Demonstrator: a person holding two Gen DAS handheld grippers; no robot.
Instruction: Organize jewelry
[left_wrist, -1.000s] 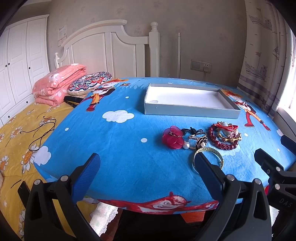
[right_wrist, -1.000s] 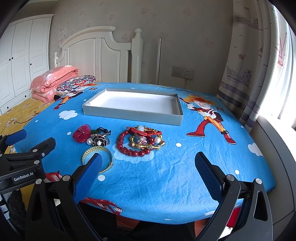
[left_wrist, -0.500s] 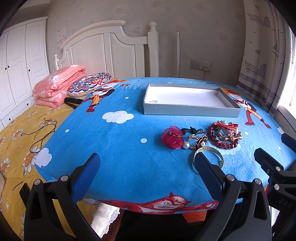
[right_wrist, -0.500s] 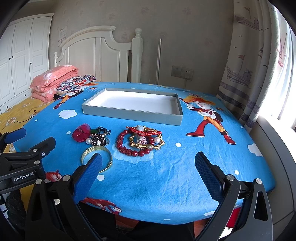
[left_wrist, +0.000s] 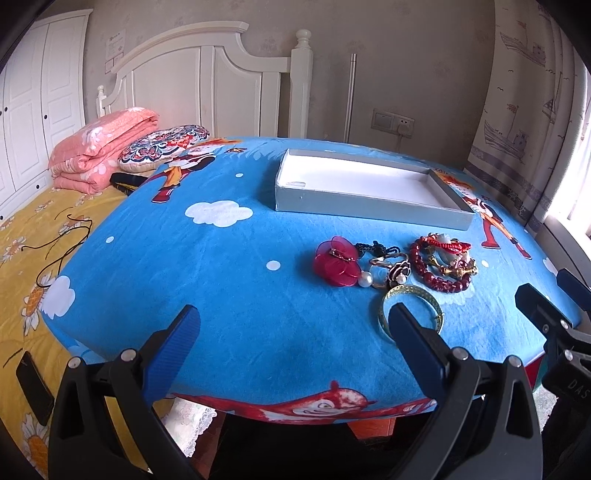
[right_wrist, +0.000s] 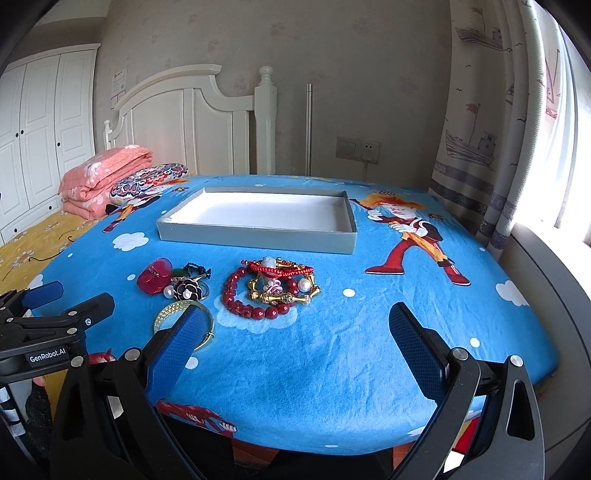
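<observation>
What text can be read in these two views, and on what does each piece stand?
"GenRobot.AI": white lettering on the black body of the left claw, seen in the right wrist view.
"DAS": partial lettering, cut by the frame edge, on the black body of the right claw, seen in the left wrist view.
Paper notice on the wall: print too small to read.

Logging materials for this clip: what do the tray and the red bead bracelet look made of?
Tray: likely cardboard, matte grey outside, white inside, with thin straight walls. Red bead bracelet: glossy dark red round beads with highlights, perhaps glass, stone or plastic; cannot tell which.
</observation>
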